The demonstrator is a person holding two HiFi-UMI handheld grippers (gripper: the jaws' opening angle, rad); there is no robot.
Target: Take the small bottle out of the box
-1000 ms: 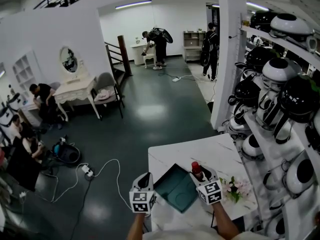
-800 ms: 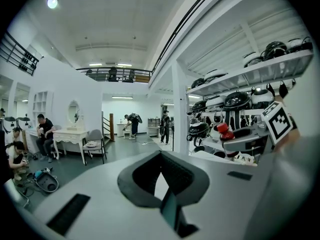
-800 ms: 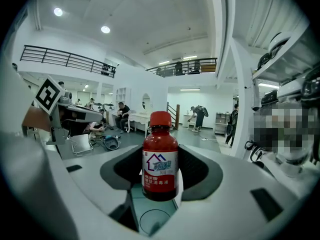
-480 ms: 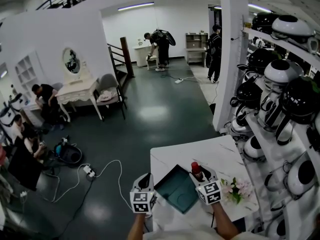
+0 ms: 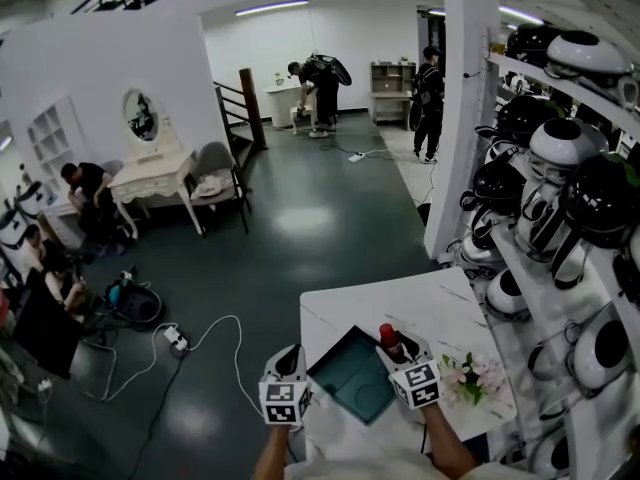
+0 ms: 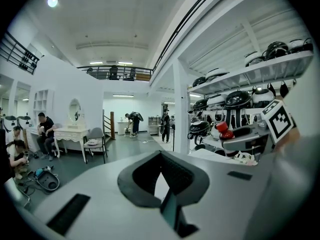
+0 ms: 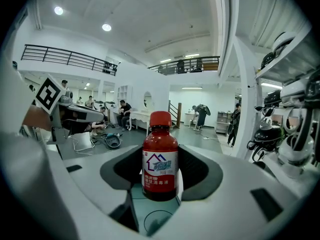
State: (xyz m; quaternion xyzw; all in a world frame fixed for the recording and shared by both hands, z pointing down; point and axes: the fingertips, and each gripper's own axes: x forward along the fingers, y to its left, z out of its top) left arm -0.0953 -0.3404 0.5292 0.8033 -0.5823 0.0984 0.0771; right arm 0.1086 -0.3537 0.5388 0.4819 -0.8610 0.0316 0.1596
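A small dark-red bottle (image 7: 160, 165) with a red cap and a white label stands upright between the jaws of my right gripper (image 5: 396, 352), which is shut on its body. It hangs just above the open teal box (image 5: 350, 378) on the white marble table (image 5: 400, 303). In the head view only its red cap (image 5: 388, 335) shows. The box's teal floor (image 7: 157, 219) lies under the bottle. My left gripper (image 5: 297, 360) is at the box's left edge, its jaws nearly together on a thin teal wall (image 6: 169, 211). The bottle's cap (image 6: 223, 129) also shows in the left gripper view.
Pink flowers (image 5: 470, 376) lie on the table right of the box. Shelves of black-and-white helmets (image 5: 560, 198) run along the right, beside a white pillar (image 5: 455, 118). Left of the table's edge the dark floor (image 5: 280, 238) carries cables. Several people stand or sit far off.
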